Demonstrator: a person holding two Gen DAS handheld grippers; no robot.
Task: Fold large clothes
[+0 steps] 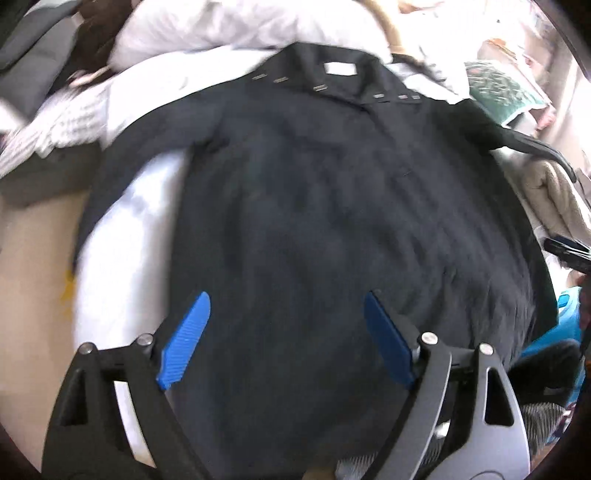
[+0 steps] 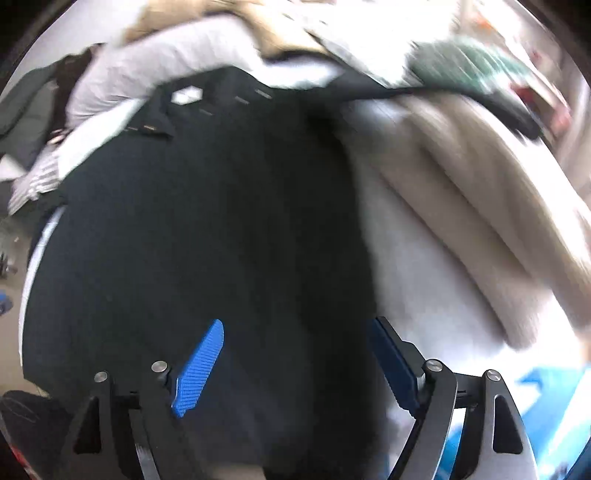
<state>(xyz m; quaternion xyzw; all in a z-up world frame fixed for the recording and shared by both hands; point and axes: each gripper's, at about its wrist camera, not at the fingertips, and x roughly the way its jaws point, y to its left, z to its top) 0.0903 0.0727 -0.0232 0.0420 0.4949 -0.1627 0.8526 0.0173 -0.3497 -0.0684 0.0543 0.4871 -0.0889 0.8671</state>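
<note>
Dark shirt (image 1: 332, 206) flat on white bed (image 1: 129, 229), collar far. Left tool (image 1: 288, 332) and right tool (image 2: 295, 354) wide, empty. Soft, limp, light; pinch at hem corners

Both views are pretty smeary with motion blur, the right wrist one worse, especially toward its upper right where the beige blanket (image 2: 461, 192) streaks out. Daylight blows out the white bedding (image 1: 229, 22) at the top to pure glare, while the dark shirt (image 1: 332, 206) swallows detail and reads nearly black. Fisheye bending curves everything near the edges, with dark vignette corners. The blue pads (image 1: 186, 339) stay fairly sharp.
</note>
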